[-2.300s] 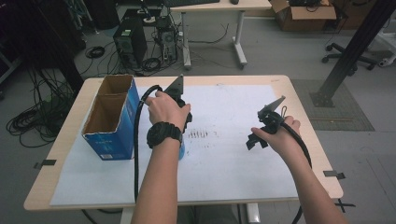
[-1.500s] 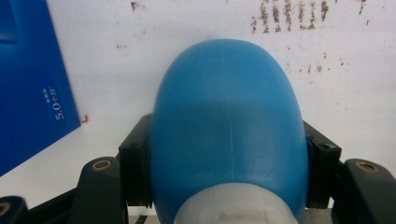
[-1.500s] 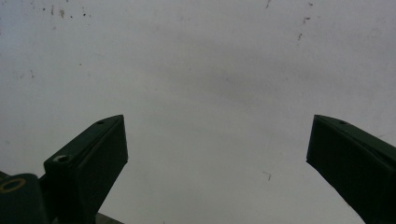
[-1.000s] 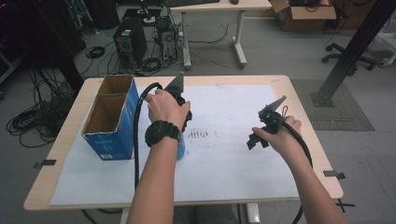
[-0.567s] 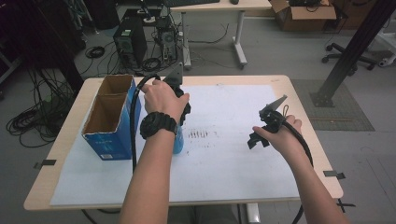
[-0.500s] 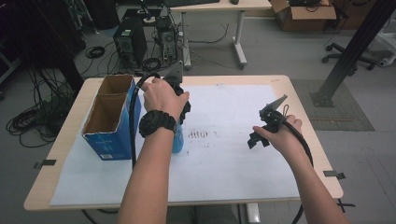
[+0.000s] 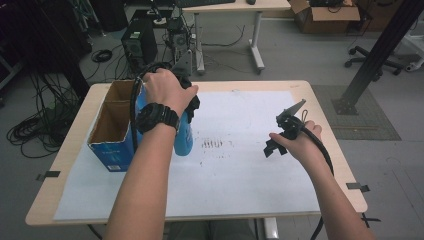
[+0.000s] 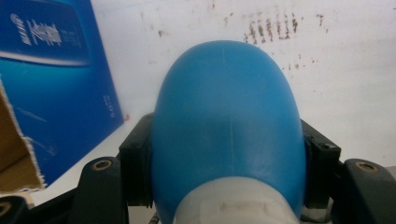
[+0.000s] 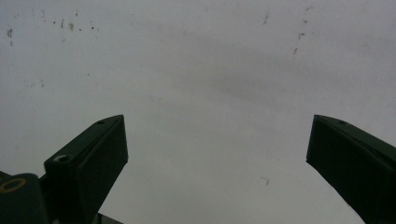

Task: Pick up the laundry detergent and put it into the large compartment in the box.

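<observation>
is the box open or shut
Open: the box has its top flaps up, and its brown inside shows in the high view.

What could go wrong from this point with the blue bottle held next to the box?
The left gripper clamps the smooth, rounded blue plastic bottle near its white neck, so it may slip or swing. The bottle hangs close to the open blue cardboard box and might clip its wall. The right gripper, open, offers no support.

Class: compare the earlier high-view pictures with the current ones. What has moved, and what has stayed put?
The left gripper, shut on the blue plastic bottle, has lifted it and drawn closer to the open blue cardboard box. The right gripper, open over the white paper sheet, and the box have not moved.
</observation>
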`<action>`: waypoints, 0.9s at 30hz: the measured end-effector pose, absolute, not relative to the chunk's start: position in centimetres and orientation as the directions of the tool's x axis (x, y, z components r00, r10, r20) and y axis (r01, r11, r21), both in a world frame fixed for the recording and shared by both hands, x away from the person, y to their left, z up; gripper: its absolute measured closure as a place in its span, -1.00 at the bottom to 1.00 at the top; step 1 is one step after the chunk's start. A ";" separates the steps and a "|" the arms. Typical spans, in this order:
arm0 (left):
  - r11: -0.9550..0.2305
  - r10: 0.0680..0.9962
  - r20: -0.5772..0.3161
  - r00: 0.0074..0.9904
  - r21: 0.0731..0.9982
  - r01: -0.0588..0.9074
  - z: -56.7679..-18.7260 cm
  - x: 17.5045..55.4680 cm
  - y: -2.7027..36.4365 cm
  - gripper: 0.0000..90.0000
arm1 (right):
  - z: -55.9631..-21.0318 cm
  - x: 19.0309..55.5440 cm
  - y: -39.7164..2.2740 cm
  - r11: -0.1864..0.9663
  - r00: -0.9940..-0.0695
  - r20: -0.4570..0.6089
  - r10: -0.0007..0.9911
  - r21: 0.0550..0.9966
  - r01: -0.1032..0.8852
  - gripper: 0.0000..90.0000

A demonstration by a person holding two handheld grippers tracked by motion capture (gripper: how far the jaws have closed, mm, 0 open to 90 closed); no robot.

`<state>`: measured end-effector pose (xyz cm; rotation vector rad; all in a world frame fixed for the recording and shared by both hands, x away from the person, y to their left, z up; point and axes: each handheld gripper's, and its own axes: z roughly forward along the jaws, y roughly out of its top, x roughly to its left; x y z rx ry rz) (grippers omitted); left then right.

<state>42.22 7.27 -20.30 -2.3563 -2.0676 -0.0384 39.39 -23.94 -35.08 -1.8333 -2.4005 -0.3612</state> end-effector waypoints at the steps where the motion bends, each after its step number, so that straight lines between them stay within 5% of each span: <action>1: -0.132 0.991 0.018 0.132 0.016 0.991 -19.9 42.3 7.3 -0.18 | -35.1 39.4 -23.9 0.251 -0.274 0.222 0.936 0.126 0.960 -0.88; 27: -0.196 0.981 0.009 0.195 0.056 0.979 -12.1 42.7 11.2 -0.18 | -34.5 39.9 -23.8 0.251 -0.276 0.223 0.935 0.134 0.959 -0.88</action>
